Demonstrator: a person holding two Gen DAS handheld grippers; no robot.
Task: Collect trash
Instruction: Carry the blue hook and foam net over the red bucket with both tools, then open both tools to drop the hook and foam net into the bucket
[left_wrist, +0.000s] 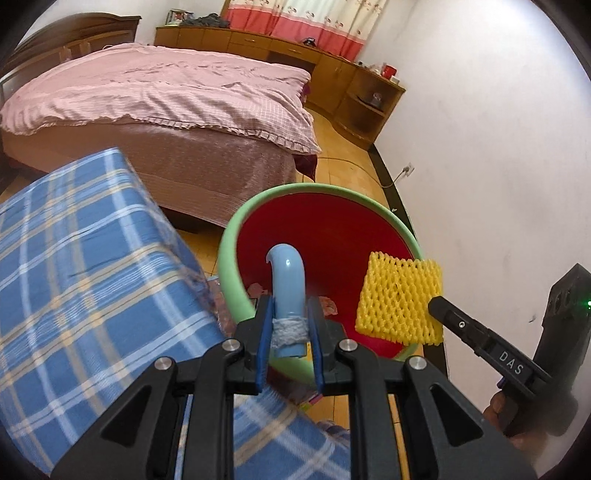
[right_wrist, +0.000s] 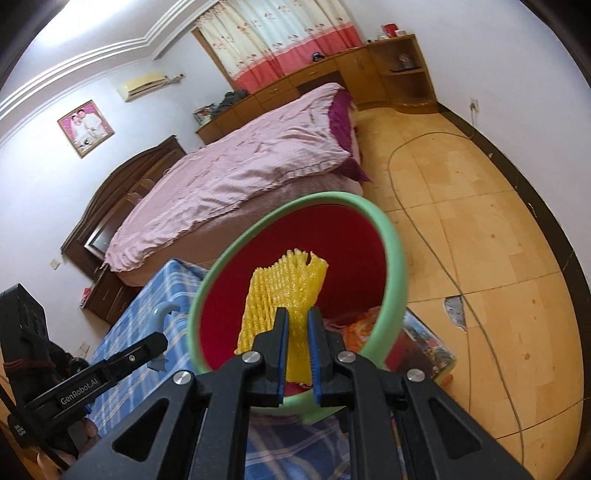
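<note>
Yellow foam netting (left_wrist: 399, 299) and a pale blue plastic hook (left_wrist: 286, 284) hang over a waste bin (left_wrist: 236, 236) in a bedroom, each piece of trash carried by one handheld gripper. The left gripper (left_wrist: 290, 332) has its fingers clamped on the taped stem of the hook, whose curved end rises above the bin's red interior. The right gripper (right_wrist: 297, 325) has its fingers pressed together on a corner of the netting (right_wrist: 280, 291), which stands up in front of the bin's green rim (right_wrist: 395, 258) in that hand's view.

Judging by the positions, the step in hand is the drop — both items look carried to the bin and not yet released. The next move calls for bringing each piece fully inside the rim, then parting the fingers so the pieces fall clear; the light netting could catch on the blue pads or drift toward the rim, since it sits near the right-hand edge in the left view.

Inside the bin, crumpled scraps (left_wrist: 328, 304) in pinkish and orange tones lie at the bottom; what they are cannot be told. A blue plaid cloth (left_wrist: 74, 277) covers the surface just beside the bin, and a bed (left_wrist: 166, 96) with a pink quilt lies beyond.
</note>
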